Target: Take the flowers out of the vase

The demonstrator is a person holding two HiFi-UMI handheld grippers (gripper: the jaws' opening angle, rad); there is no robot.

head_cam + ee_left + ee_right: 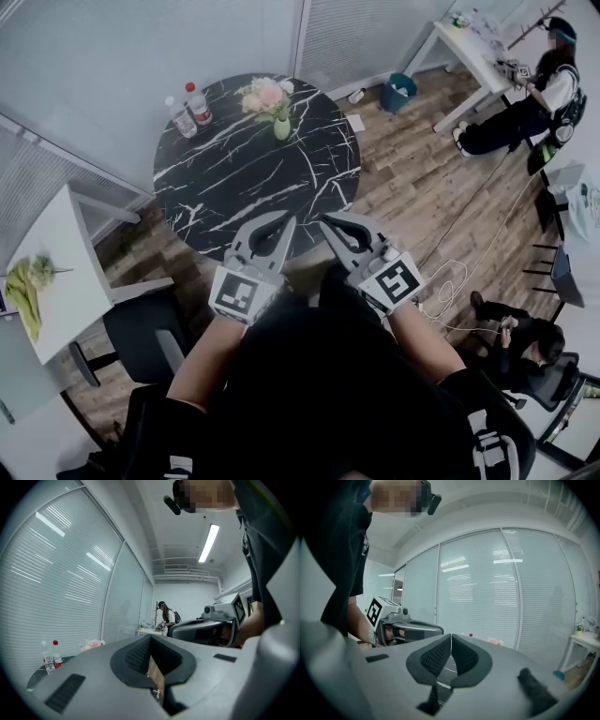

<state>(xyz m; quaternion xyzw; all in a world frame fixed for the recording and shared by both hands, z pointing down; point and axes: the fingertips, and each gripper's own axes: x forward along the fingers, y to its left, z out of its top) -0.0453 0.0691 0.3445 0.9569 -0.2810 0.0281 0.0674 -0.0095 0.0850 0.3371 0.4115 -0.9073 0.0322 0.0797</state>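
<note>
Black marbled table (234,178) carries pink flowers (265,97) in a small green vase (282,128) at its far edge, with two water bottles (199,105) near them. Well apart, by the near edge, left gripper (281,219) and right gripper (329,223) hover with jaws pressed together, empty.

Your bench (253,178) is round and black with white veins. Toward its far edge stands a green vase (281,128) holding pink flowers (265,97). Left of it, near the rim, a red-capped bottle (198,105) stands just beside a clear bottle (180,119).
</note>
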